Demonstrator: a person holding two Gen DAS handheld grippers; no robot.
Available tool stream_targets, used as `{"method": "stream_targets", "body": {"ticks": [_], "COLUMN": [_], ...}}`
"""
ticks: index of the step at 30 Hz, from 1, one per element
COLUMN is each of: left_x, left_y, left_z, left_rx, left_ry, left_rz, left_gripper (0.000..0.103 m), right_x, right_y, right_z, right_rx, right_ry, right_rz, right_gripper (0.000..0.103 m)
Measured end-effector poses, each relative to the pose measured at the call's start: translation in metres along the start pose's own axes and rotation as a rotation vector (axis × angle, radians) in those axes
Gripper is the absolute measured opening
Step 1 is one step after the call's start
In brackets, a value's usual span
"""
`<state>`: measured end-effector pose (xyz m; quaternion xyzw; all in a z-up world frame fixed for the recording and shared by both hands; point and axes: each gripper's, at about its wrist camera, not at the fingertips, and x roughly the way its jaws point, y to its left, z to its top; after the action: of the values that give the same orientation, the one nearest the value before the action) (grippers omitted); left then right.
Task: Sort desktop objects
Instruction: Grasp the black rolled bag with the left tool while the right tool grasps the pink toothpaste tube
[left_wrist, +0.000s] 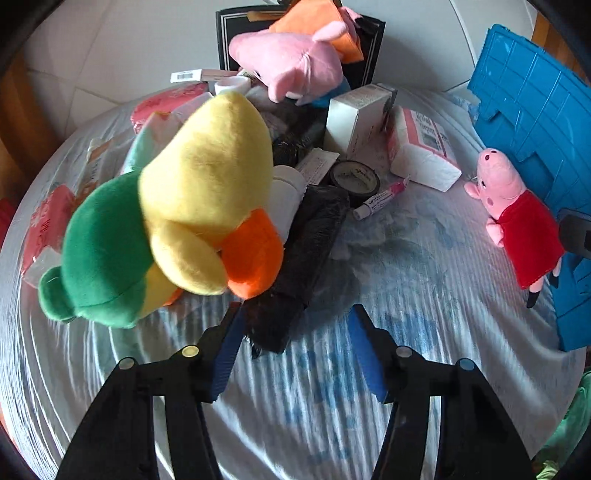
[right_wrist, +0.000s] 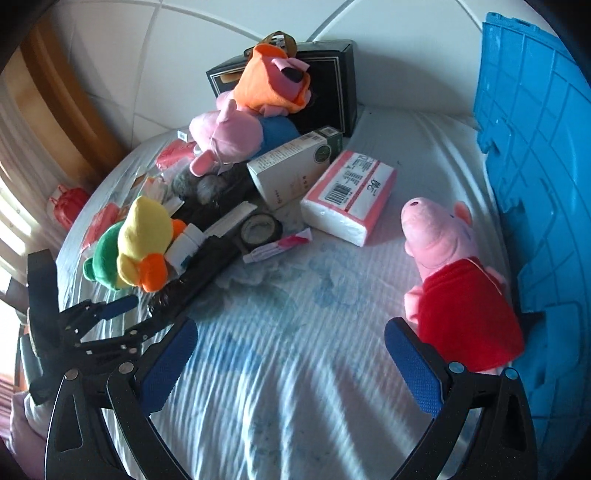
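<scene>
Left gripper (left_wrist: 295, 314), jaws spread and holding nothing, poised low over the white ribbed tablecloth (left_wrist: 332, 398); its left blue pad (left_wrist: 227, 354) lies just beside the near end of a black wrapped bundle (left_wrist: 295, 266) and just below the orange beak of the yellow-and-green plush duck (left_wrist: 177, 221), though contact with either cannot be judged. The duck lies at the near left edge of the clutter heap, resting against the bundle and a white bottle (left_wrist: 286, 199). Right gripper (right_wrist: 291, 339), jaws likewise spread and empty, is directed across the bare middle of the cloth; its right pad (right_wrist: 413, 365) sits just beside the hem of the red-dressed pig plush (right_wrist: 454, 288), which leans against the blue plastic crate (right_wrist: 535, 184) at the right. Between the two toys lie a black tape roll (right_wrist: 260, 230), a pink-and-white tube (right_wrist: 277, 249), a pink tissue pack (right_wrist: 351, 195) and a white carton (right_wrist: 291, 166). At the far side, a pink pig plush (right_wrist: 229, 140) and an orange plush (right_wrist: 273, 81) are stacked before a black box (right_wrist: 332, 92).
</scene>
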<state>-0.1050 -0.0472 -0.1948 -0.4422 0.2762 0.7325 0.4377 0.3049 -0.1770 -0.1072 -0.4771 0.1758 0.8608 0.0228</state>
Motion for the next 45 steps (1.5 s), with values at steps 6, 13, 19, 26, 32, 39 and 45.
{"method": "stream_targets", "body": {"ticks": [6, 13, 19, 26, 32, 39, 45], "left_x": [0.046, 0.063, 0.059, 0.044, 0.038, 0.043, 0.048], "left_y": [0.006, 0.006, 0.015, 0.018, 0.010, 0.016, 0.022], "left_z": [0.024, 0.045, 0.036, 0.011, 0.000, 0.016, 0.022], "left_rx": [-0.016, -0.024, -0.080, -0.140, -0.109, -0.107, -0.101], "left_ry": [0.075, 0.085, 0.089, 0.133, 0.121, 0.091, 0.083], "left_rz": [-0.016, -0.028, -0.039, -0.080, -0.080, -0.084, -0.088], "left_gripper": [0.057, 0.056, 0.049, 0.041, 0.040, 0.035, 0.035], "right_x": [0.050, 0.109, 0.152, 0.134, 0.109, 0.114, 0.146], "right_y": [0.005, 0.015, 0.013, 0.009, 0.008, -0.001, 0.003], "right_z": [0.030, 0.067, 0.073, 0.013, 0.002, 0.036, 0.053], "right_rx": [-0.072, -0.126, -0.118, -0.095, -0.095, 0.046, 0.101], "right_ry": [0.059, 0.091, 0.184, 0.320, 0.263, 0.188, 0.206], "right_rz": [-0.061, -0.072, -0.142, -0.037, -0.029, -0.076, -0.118], "right_gripper": [0.049, 0.046, 0.044, 0.044, 0.045, 0.076, 0.081]}}
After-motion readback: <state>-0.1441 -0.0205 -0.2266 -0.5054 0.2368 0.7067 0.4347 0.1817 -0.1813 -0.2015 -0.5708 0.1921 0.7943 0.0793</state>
